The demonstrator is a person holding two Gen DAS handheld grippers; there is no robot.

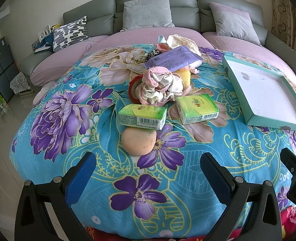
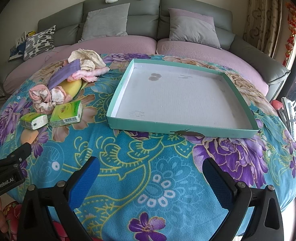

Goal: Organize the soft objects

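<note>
The left gripper (image 1: 148, 167) is spread wide and holds nothing, its blue pads (image 1: 80, 175) hanging over the floral cloth (image 1: 67, 120). Just ahead of its fingertips lies a peach soft ball (image 1: 138, 141), not touched. Beyond the ball sit two green tissue packs (image 1: 142, 118) (image 1: 197, 108) (the nearer one touches the ball), then a crumpled pink cloth bundle (image 1: 162, 86), a yellow sponge (image 1: 185, 76) and a purple packet (image 1: 173, 58).

The right gripper (image 2: 151, 173) is equally wide open and empty. Ahead of it and slightly right rests the teal tray (image 2: 180, 129), nothing in it; the pile of soft things lies far to its left.
</note>
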